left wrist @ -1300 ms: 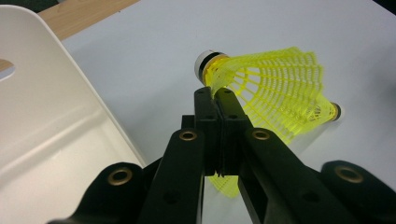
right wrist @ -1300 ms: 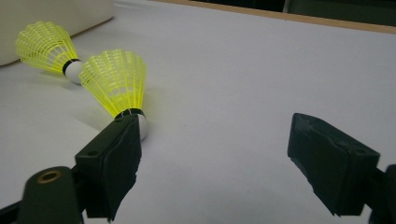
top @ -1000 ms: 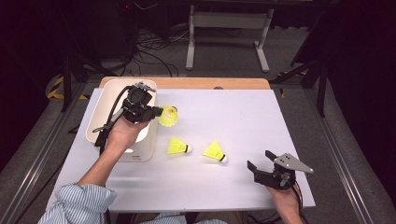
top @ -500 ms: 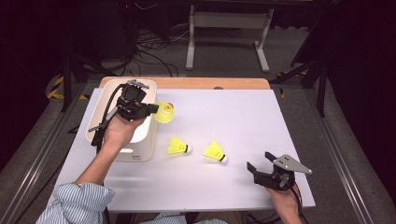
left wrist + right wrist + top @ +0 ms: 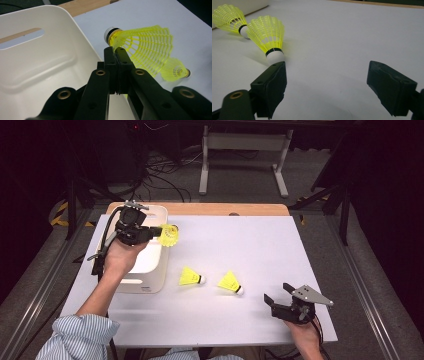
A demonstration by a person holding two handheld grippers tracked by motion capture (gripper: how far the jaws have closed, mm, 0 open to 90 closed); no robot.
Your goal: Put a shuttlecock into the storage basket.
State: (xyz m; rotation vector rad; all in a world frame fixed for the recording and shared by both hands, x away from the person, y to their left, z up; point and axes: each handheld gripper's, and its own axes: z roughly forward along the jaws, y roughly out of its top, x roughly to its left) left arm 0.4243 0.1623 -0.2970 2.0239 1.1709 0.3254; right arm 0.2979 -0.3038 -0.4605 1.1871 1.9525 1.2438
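Note:
My left gripper (image 5: 159, 233) is shut on the skirt of a yellow shuttlecock (image 5: 170, 235), held in the air over the right rim of a white bin (image 5: 150, 270). In the left gripper view the jaws (image 5: 115, 50) pinch the yellow mesh just below the white cork of that shuttlecock (image 5: 145, 47), with the bin (image 5: 37, 62) to their left. Two more yellow shuttlecocks (image 5: 191, 277) (image 5: 230, 283) lie on the white table (image 5: 240, 240). My right gripper (image 5: 278, 292) rests open near the front right corner. The right gripper view puts its open jaws (image 5: 327, 75) just short of the nearer shuttlecock (image 5: 268, 32).
The bin sits at the table's left, partly over a wooden strip (image 5: 225, 209) along the far edge. Beyond the table are dark floor, cables and a metal stand (image 5: 240, 150). A person's striped sleeve (image 5: 75, 340) comes in at the bottom left.
My left hand has carried the held shuttlecock a little left and away, closer over the bin's rim. The right gripper and the two lying shuttlecocks have stayed put.

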